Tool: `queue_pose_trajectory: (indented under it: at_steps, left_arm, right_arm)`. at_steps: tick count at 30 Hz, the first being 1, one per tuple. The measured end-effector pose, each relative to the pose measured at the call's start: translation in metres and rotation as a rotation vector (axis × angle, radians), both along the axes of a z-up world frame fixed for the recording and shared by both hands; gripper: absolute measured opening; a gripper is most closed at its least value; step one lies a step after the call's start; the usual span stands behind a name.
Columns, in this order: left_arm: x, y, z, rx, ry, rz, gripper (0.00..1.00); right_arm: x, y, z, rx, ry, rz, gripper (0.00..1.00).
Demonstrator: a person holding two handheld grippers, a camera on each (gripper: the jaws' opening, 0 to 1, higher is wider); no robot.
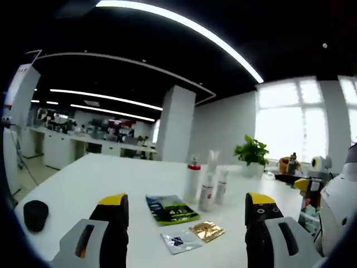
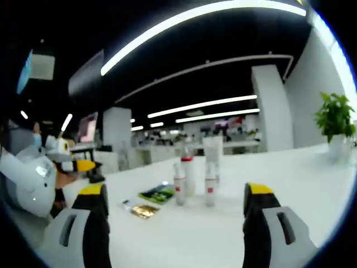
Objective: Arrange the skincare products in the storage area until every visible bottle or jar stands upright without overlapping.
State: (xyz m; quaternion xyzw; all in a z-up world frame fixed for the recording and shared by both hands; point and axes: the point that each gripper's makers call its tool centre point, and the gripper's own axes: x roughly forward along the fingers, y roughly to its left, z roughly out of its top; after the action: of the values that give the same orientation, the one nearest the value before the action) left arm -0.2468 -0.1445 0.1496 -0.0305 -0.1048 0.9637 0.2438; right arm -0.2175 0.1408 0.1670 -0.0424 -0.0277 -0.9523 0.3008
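Both grippers, left (image 1: 187, 215) and right (image 2: 175, 209), level above table (image 1: 83, 184), jaws apart.

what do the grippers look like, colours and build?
Both alike. Left gripper and right gripper: two blocky jaws each, light grey bodies with a slot, black inner faces, yellow caps at the tips. No cables or sleeves visible.

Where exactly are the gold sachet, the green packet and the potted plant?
gold sachet (image 1: 207, 230), left gripper view, middle of its foil face.
green packet (image 1: 170, 209), left gripper view, centre of its printed front.
potted plant (image 2: 334, 117), right gripper view, on its leaves.
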Motion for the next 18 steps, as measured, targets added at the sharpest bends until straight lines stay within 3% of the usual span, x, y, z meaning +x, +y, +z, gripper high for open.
queue_pose_trajectory:
  at_steps: [2,6,9,12,18]
  left_arm:
    - [0.000,-0.003,-0.004,-0.013,-0.014,0.010,0.98]
    - [0.006,-0.009,-0.017,-0.065,-0.033,0.020,1.00]
    - [0.011,-0.014,-0.025,-0.076,-0.058,0.028,1.00]
    - [0.015,-0.021,-0.030,-0.075,-0.064,0.048,1.00]
    - [0.025,-0.035,-0.033,-0.041,-0.052,0.072,1.00]
  right_arm:
    - [0.002,0.004,0.001,-0.017,0.004,0.002,1.00]
    - [0.003,0.033,0.009,-0.013,0.087,-0.105,1.00]
    - [0.001,0.045,0.002,0.004,0.066,-0.165,1.00]
    - [0.000,0.055,-0.016,0.090,0.008,-0.227,1.00]
    - [0.004,0.053,-0.033,0.101,-0.010,-0.253,1.00]
